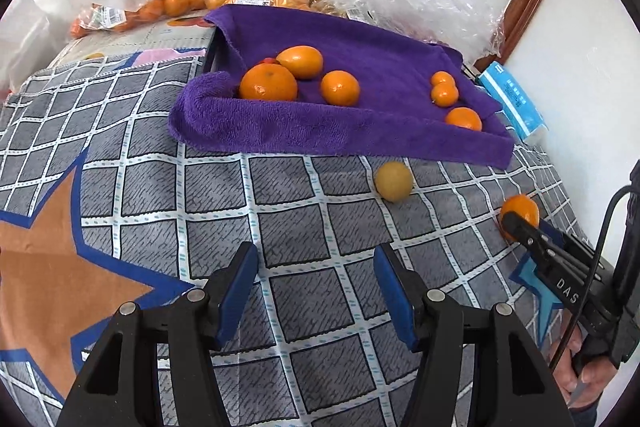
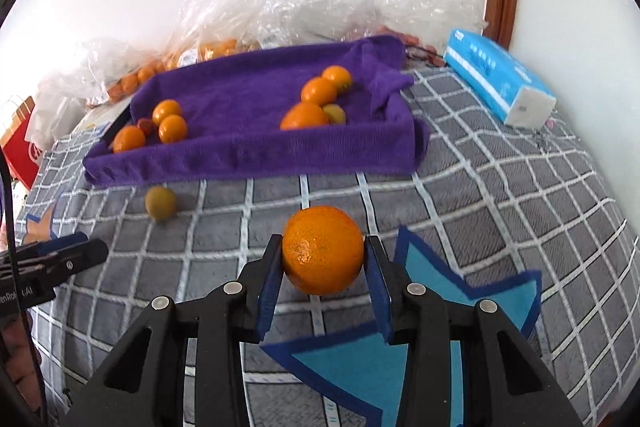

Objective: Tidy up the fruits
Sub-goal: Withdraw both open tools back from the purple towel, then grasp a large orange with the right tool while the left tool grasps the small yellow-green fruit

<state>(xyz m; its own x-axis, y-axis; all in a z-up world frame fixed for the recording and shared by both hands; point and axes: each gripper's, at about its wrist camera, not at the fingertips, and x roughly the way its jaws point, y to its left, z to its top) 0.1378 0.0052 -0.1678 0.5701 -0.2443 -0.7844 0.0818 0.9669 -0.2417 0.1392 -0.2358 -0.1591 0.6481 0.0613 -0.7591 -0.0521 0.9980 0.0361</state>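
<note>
The right gripper (image 2: pixel 323 259) pinches an orange (image 2: pixel 322 250) above the checked cloth (image 2: pixel 480 187), carry underway; next, lift it over the purple tray's (image 2: pixel 256 155) rim; left gripper (image 1: pixel 316 283) spread, empty.

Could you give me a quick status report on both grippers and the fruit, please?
Right gripper shut on an orange. Left gripper open, empty. Yellow-green fruit loose before the purple-lined tray. Path clear.
</note>
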